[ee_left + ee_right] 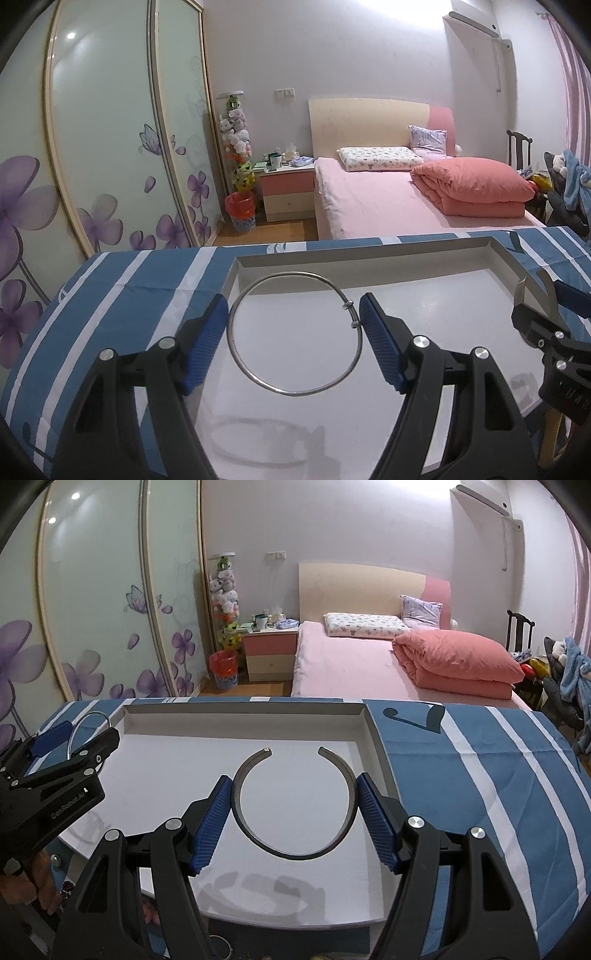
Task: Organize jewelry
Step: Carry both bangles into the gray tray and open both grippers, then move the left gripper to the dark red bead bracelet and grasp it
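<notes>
Left hand-held gripper (293,332): squeezes the thin round bangle (295,392) between its blue pads, above the white tray (369,256).
Thin round bangle: lies flat, two small beads on its right side.
Right hand-held gripper (295,814): squeezes the dark open cuff (291,854) on both sides.
Dark open cuff: its gap points away, toward the bed (351,675).
White tray: sits on the striped worktop (461,775).

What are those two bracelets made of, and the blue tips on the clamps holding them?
The thin silver wire bangle looks like polished metal: it glints, and two small beads sit on it. The flat, dark grey open cuff seems brushed metal, duller, with a gap at its far side. The blue ribbed pads look like rubber or soft plastic, matte with fine ridges; I cannot say which.
</notes>
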Action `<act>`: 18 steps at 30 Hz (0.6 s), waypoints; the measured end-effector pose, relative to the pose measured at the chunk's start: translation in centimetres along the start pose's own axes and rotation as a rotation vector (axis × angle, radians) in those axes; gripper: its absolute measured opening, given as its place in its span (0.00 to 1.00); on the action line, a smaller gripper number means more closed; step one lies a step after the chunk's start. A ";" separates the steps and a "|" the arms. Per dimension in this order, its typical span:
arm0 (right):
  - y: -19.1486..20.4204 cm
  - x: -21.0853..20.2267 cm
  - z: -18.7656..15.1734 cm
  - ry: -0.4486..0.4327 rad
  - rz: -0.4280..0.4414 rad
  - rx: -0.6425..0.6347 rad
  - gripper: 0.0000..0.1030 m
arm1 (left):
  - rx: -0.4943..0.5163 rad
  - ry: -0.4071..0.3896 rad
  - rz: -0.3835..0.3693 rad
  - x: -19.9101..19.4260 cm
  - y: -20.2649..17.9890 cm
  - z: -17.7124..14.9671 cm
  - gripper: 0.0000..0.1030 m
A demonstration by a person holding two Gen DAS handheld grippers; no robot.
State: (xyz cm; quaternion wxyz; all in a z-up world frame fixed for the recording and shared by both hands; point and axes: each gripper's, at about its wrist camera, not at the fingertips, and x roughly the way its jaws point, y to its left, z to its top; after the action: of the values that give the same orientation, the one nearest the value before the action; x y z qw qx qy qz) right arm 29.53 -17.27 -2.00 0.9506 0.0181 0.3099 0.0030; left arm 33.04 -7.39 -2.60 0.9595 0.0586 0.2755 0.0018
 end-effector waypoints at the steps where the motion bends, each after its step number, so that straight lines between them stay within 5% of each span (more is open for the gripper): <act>1: 0.1 -0.1 0.0 -0.003 0.001 -0.003 0.68 | 0.002 0.002 -0.001 0.1 -0.1 0.0 0.69; 4: 0.2 -0.7 0.1 -0.035 0.002 -0.006 0.77 | 0.008 0.013 0.004 0.4 -0.3 -0.1 0.69; 18: -1.0 -4.2 0.5 -0.110 0.018 0.031 0.77 | 0.004 0.016 0.006 -0.3 0.4 0.2 0.70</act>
State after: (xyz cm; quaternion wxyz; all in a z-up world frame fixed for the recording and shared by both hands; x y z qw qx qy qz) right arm 26.42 -18.33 0.90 0.9657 0.0359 0.2570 0.0055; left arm 32.92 -7.03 -2.21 0.9571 0.0615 0.2830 0.0046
